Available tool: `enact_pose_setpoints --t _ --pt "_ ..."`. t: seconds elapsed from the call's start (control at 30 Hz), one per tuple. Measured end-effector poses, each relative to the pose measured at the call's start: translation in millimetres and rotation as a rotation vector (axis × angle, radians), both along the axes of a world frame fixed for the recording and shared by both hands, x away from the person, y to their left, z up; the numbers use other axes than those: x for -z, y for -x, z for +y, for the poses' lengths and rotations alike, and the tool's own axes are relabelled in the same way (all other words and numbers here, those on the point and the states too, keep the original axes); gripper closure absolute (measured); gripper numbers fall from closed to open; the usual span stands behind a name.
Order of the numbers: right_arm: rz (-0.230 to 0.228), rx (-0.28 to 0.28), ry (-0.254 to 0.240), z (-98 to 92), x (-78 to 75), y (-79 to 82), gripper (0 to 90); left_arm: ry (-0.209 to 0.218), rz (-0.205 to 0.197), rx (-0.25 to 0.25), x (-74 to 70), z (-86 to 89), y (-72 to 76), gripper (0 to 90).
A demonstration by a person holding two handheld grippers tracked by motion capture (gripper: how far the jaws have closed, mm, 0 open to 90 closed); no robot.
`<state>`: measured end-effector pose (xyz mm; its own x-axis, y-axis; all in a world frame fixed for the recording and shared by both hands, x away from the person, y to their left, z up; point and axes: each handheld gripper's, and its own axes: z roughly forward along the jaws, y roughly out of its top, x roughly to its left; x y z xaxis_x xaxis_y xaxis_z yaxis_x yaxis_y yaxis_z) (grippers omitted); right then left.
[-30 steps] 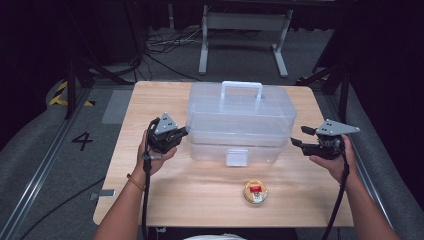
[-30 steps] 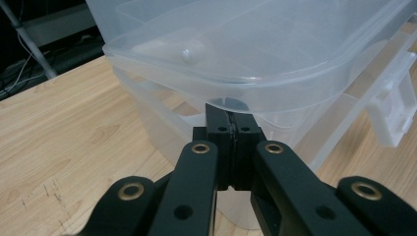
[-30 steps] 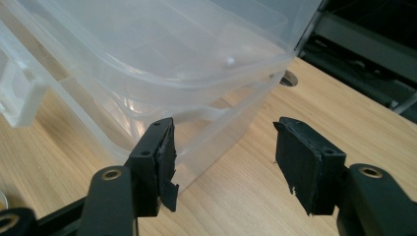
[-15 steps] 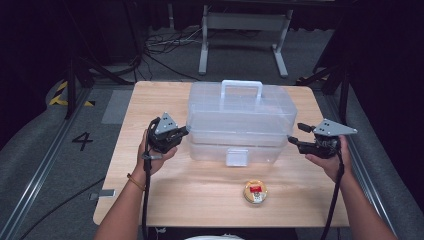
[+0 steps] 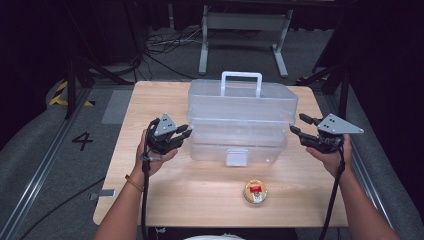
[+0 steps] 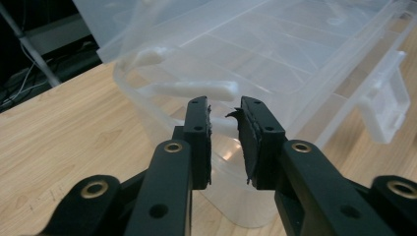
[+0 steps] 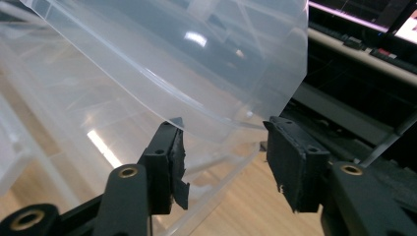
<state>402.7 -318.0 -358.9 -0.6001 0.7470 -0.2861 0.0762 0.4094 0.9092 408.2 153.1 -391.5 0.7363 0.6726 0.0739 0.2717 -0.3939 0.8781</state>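
Storage box (image 5: pixel 242 120), clear plastic with a white handle, sits on the bench (image 5: pixel 150 95) between my two grippers. Left gripper (image 5: pixel 184 134) is at the box's left end; its jaws have just been opening and stand narrowly apart, pads off the plastic. Right gripper (image 5: pixel 299 124) is at the right end, jaws just closing, half open and astride the lid's corner without pressing it.
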Motion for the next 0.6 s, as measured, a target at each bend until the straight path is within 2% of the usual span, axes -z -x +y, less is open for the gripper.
enact_pose_setpoints --t 0.3,0.43,0.6 --pt "-0.053 0.004 -0.029 3.6 -11.7 -7.5 59.5 -0.019 -0.012 0.021 -3.2 2.6 8.3 70.5" --pt "-0.079 0.007 -0.028 7.9 -15.4 -10.4 64.1 -0.033 -0.010 0.048 -4.2 1.1 12.6 69.5" --pt "-0.092 0.023 -0.049 10.0 -18.0 -13.0 64.9 -0.033 -0.012 0.076 -5.1 -0.7 16.5 69.2"
